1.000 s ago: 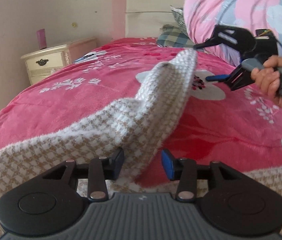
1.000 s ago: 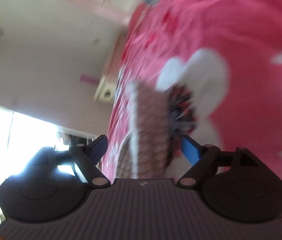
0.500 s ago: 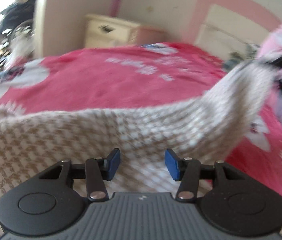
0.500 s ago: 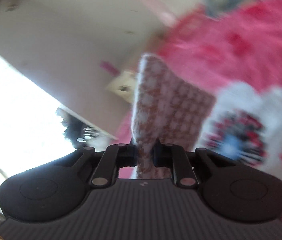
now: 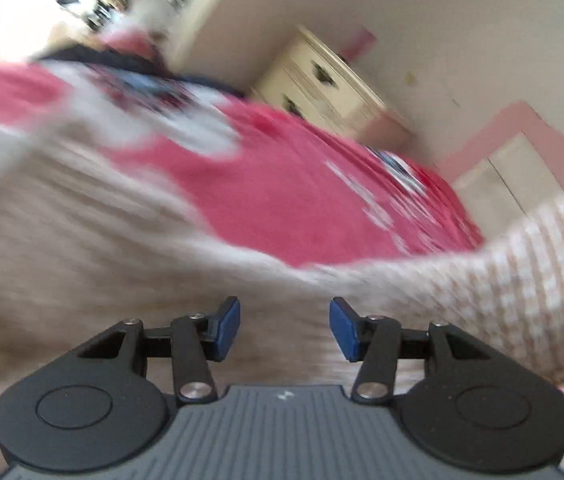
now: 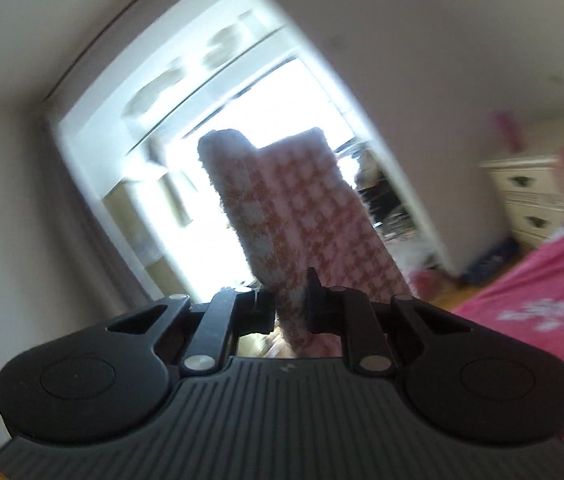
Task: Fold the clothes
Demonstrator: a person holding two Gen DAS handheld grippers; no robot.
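Checked garment [image 5: 522,280] stretches across the pink bed [image 5: 282,200]; open bedspread lies beyond it.

Pale plain walls. Bright blown-out window [image 6: 242,140], right wrist view, 12 o'clock. Cream drawered nightstand [image 5: 322,84] at 1 o'clock, left wrist view. Bed under red floral cover [image 5: 282,200]; pink headboard [image 5: 522,152] at 3 o'clock. Heavy motion blur.

The left gripper [image 5: 284,328] is held with its blue-padded jaws spread wide apart, nothing being clasped between them, and is pointed low over the knitted garment [image 5: 82,272]. The right gripper [image 6: 291,306] is raised and tilted, its jaws drawn close together and clamped on a strip of that garment.
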